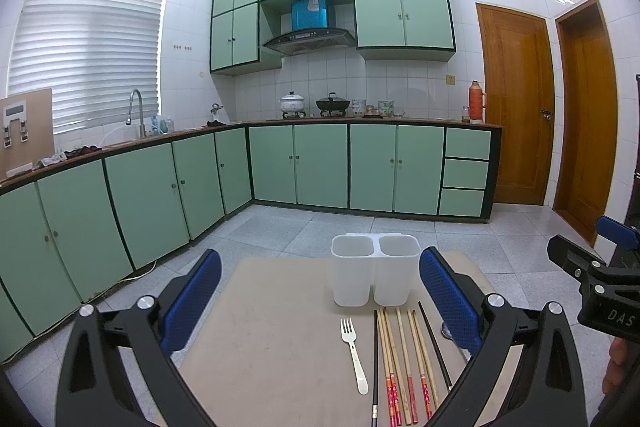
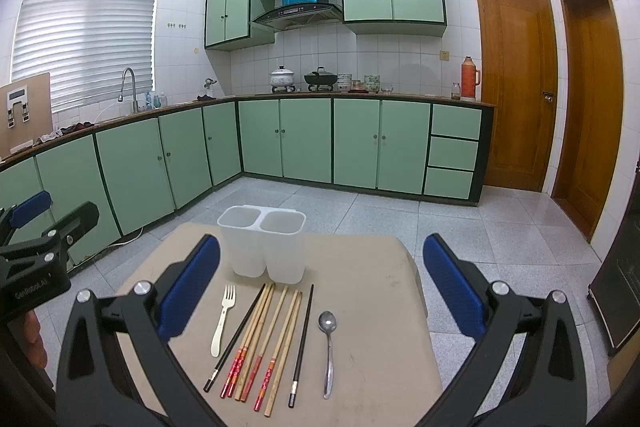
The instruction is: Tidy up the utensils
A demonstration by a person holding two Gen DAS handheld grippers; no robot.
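**Both tools up and empty, utensils lined up waiting**

Left tool (image 1: 320,307) has its blue padded fingers (image 1: 448,301) spread wide with nothing between them, hovering over the near edge of the bench (image 1: 256,327). Same story for the right tool (image 2: 322,291): spread apart, empty, above the row of utensils. My read is they're parked like this because nothing's been picked yet.

The row lies flat just in front of the holder: a white plastic fork (image 2: 222,319) on the left, then the chopsticks (image 2: 266,339), which are a bunch of bamboo ones with red ends flanked by two black ones, then a metal spoon (image 2: 328,347) on the right. Handles all point toward the person, probably so each is easy to pinch and drop in upright.

The white two-compartment utensil holder (image 2: 262,243) stands upright toward the far side of the bench, both compartments empty as far as I can see.

Writing: the right tool's body, seen from the left wrist, shows "DAS" (image 1: 620,317), cut off. The left tool's body in the right view has a small white label I can't quite read. The chopstick markings are too tiny.
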